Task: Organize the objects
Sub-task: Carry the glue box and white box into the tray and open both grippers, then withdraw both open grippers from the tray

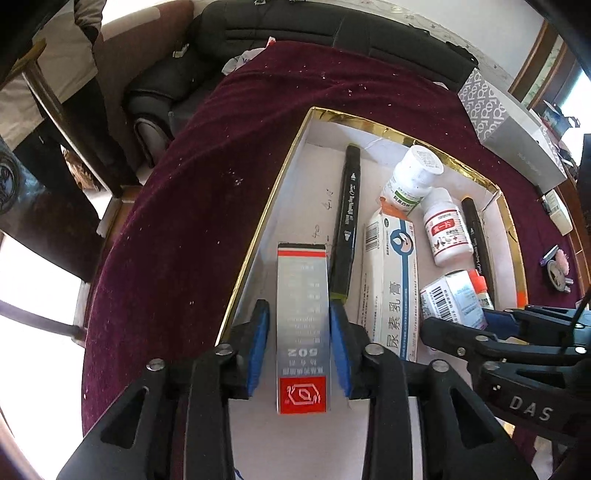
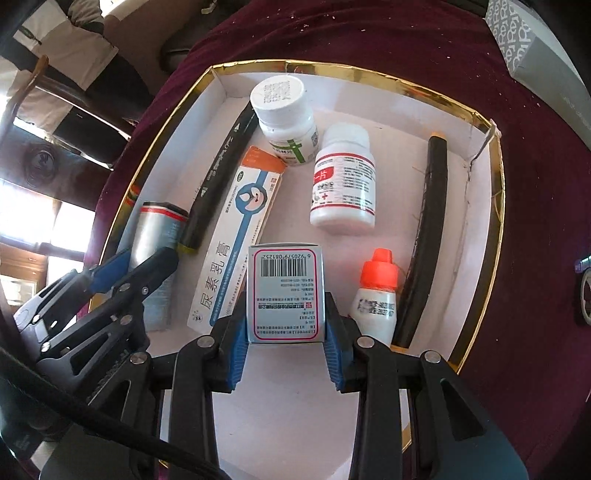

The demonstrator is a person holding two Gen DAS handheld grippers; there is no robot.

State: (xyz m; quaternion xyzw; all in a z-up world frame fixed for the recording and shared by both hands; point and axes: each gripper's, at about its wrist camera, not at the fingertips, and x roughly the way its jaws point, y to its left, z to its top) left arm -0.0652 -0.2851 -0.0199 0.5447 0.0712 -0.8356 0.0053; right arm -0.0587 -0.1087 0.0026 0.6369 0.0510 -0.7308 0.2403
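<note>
A gold-rimmed white box (image 1: 288, 162) (image 2: 369, 72) lies on a maroon cloth. My left gripper (image 1: 300, 314) straddles a silver and red 502 carton (image 1: 303, 325) lying in the box; a small gap shows at each pad. My right gripper (image 2: 286, 314) is shut on a small barcoded white carton (image 2: 286, 291) inside the box. Also in the box are a long ointment carton (image 2: 236, 243), two white pill bottles (image 2: 284, 118) (image 2: 345, 181), an orange-capped dropper bottle (image 2: 375, 295) and two black markers (image 2: 221, 173) (image 2: 424, 236).
A grey patterned tissue box (image 1: 513, 122) stands on the cloth at the far right. Small trinkets (image 1: 557, 266) lie by the right edge. A dark chair (image 1: 258, 29) stands behind the table.
</note>
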